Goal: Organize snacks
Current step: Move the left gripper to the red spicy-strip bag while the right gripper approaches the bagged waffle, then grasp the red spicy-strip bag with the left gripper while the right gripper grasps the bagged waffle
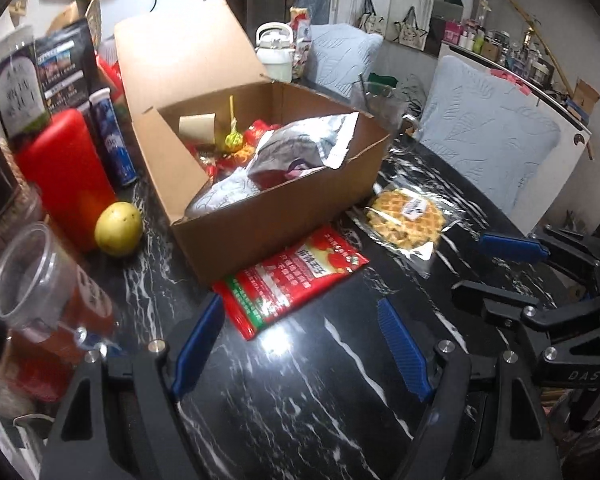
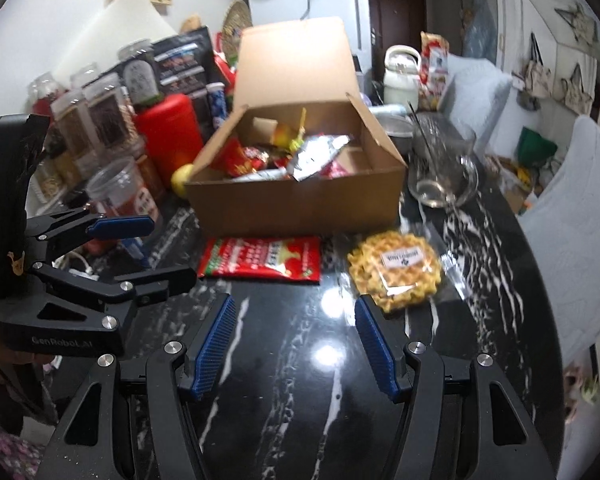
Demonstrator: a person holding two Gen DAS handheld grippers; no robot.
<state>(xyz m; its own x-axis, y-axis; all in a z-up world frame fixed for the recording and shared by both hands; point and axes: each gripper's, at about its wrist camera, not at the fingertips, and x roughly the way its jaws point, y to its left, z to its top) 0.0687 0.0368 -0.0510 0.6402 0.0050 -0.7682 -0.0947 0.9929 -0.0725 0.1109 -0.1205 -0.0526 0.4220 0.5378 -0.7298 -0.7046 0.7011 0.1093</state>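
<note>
Red packet (image 1: pixel 290 278) and waffle (image 1: pixel 406 218) lie on table (image 1: pixel 300 400) just in front of box (image 1: pixel 260 216), still unpacked. Left gripper (image 1: pixel 300 344) and right gripper (image 2: pixel 294 344) both agape, empty. Step: approach; next, likely grasp each.

Overhead glare on tabletop (image 2: pixel 324 354); fisheye edges blurred.
</note>
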